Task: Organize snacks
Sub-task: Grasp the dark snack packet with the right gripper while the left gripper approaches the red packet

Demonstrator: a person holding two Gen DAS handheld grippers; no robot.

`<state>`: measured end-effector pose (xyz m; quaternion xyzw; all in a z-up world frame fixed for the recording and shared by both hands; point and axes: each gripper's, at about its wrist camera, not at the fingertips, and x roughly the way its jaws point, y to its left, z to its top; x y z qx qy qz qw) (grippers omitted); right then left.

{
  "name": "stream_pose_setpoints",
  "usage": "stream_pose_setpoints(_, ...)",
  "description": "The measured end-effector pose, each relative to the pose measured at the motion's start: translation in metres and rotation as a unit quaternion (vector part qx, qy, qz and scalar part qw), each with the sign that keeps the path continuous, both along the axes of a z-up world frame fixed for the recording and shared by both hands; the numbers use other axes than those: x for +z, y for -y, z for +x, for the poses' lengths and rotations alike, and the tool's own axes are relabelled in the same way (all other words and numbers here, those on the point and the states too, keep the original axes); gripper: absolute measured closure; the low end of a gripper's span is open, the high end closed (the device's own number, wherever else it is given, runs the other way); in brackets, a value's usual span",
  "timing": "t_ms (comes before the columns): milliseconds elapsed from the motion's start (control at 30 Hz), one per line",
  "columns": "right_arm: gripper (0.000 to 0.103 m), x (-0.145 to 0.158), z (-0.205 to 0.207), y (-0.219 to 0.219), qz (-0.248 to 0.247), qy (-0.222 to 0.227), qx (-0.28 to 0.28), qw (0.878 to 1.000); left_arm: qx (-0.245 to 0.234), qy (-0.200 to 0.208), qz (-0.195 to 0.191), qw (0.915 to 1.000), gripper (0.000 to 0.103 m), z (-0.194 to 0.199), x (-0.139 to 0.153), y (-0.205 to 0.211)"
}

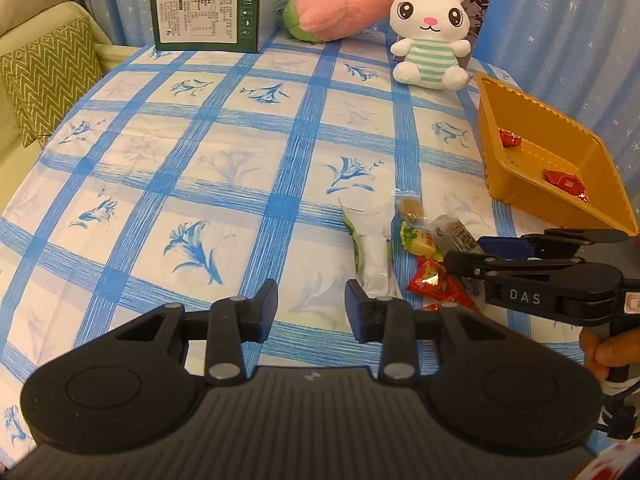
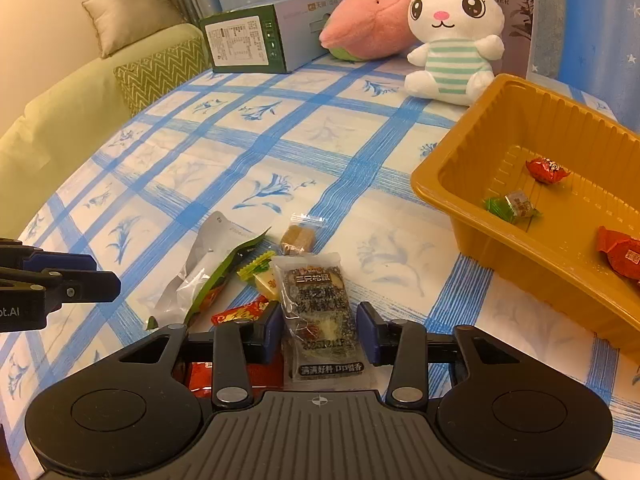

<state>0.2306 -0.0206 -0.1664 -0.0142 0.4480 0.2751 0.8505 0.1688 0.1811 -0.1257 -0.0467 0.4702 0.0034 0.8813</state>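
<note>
My right gripper sits low over a pile of snacks on the blue-checked tablecloth. Its jaws straddle a dark sesame snack packet that lies flat, with the pads close beside its edges. Around it lie a white-and-green pouch, a brown candy, a yellow candy and a red packet. The golden tray to the right holds two red candies and a green one. My left gripper hangs open and empty left of the pile, near the pouch.
At the table's far edge stand a green box, a pink plush and a white rabbit plush. A sofa with a zigzag cushion is beyond the left edge. A hand holds the right gripper's handle.
</note>
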Motion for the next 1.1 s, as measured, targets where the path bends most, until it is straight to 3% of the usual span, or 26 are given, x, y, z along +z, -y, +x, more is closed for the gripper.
stream_pose_setpoints(233,0.066,0.004,-0.004,0.001,-0.009,0.021,0.013,1.0,-0.016,0.0,0.002,0.9999,0.07,0.004,0.0,0.007)
stream_pose_setpoints(500,0.066,0.026,-0.014,0.036,0.013,0.026,-0.028,0.999,-0.076,0.004,-0.005,0.9971,0.071,0.005,0.001,0.032)
stream_pose_setpoints(867,0.066,0.038,-0.041,0.095,0.018,0.017,-0.089,0.996,-0.193,-0.005,-0.008,0.9812,0.071,0.007,-0.009,0.088)
stream_pose_setpoints(1100,0.066,0.037,-0.054,0.118,0.019,0.01,-0.118,0.993,-0.219,-0.016,0.026,0.9753,0.071,0.011,-0.021,0.105)
